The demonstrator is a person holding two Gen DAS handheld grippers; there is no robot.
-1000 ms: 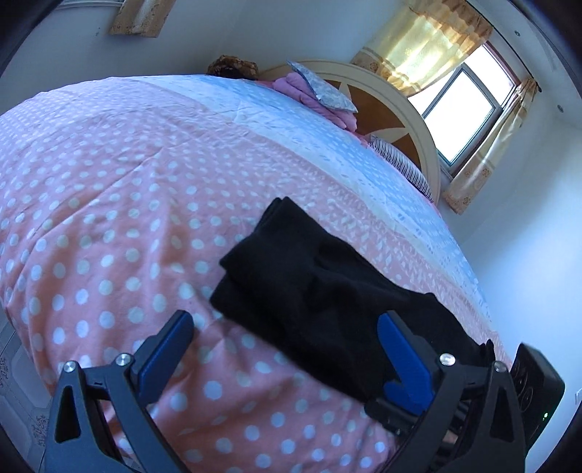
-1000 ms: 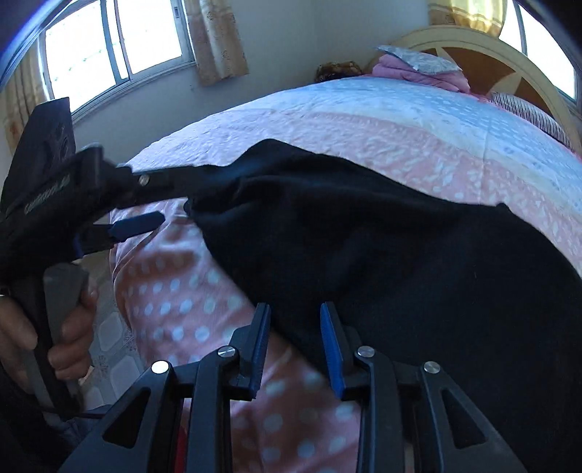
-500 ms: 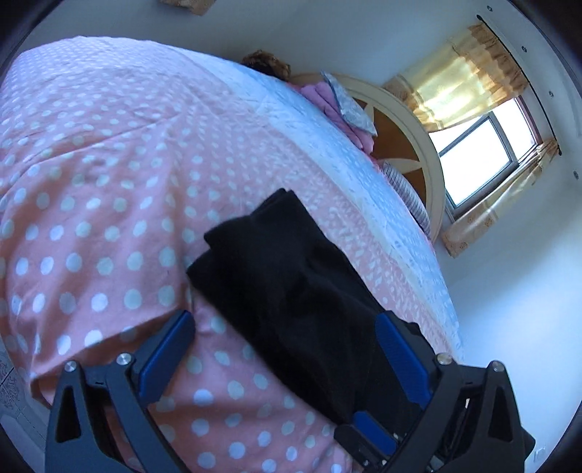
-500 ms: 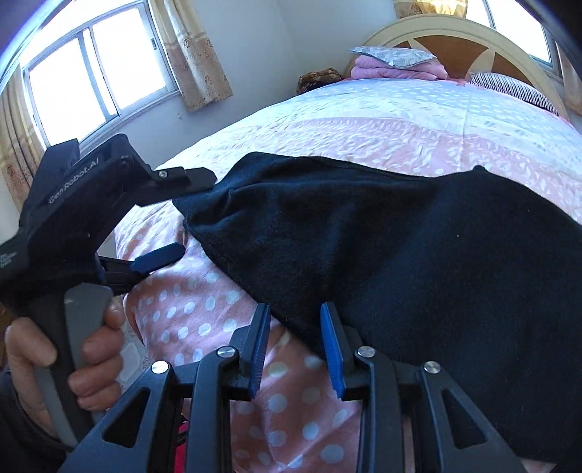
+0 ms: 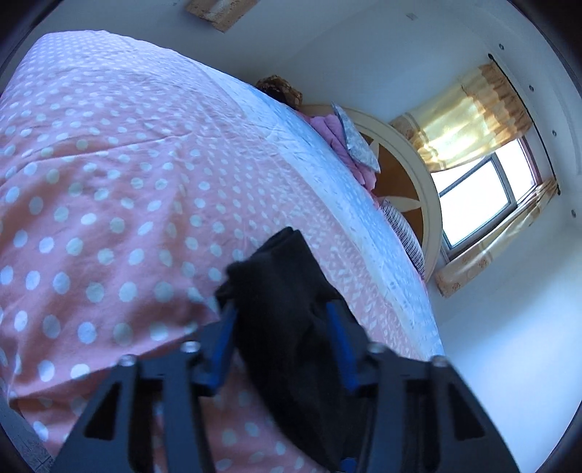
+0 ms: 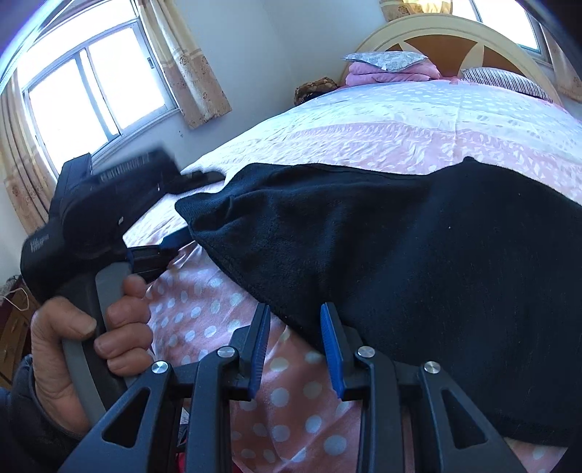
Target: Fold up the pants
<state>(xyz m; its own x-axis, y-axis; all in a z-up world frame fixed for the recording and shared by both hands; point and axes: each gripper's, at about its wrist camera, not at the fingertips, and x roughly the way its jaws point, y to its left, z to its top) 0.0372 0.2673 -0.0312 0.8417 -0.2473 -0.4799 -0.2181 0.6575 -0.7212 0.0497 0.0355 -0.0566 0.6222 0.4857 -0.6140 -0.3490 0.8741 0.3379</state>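
Observation:
Black pants lie across the pink polka-dot bed cover. At their left end my left gripper has one finger over and one under the bunched corner. In the left wrist view its jaws are closing and the blue pads press on the black fabric between them, at the gripper. My right gripper sits at the pants' near edge. Its pads stand narrowly apart, pink cover shows between them, and the fabric's hem lies just past the tips.
A person's hand holds the left gripper's handle off the bed's corner. Folded pink blankets and a striped pillow lie by the round headboard. Windows with curtains line the walls.
The left gripper's jaws have gone from wide apart to closed around the pants' end, bunching it up, and the gripper has rolled. The right gripper has kept its narrow gap at the hem.

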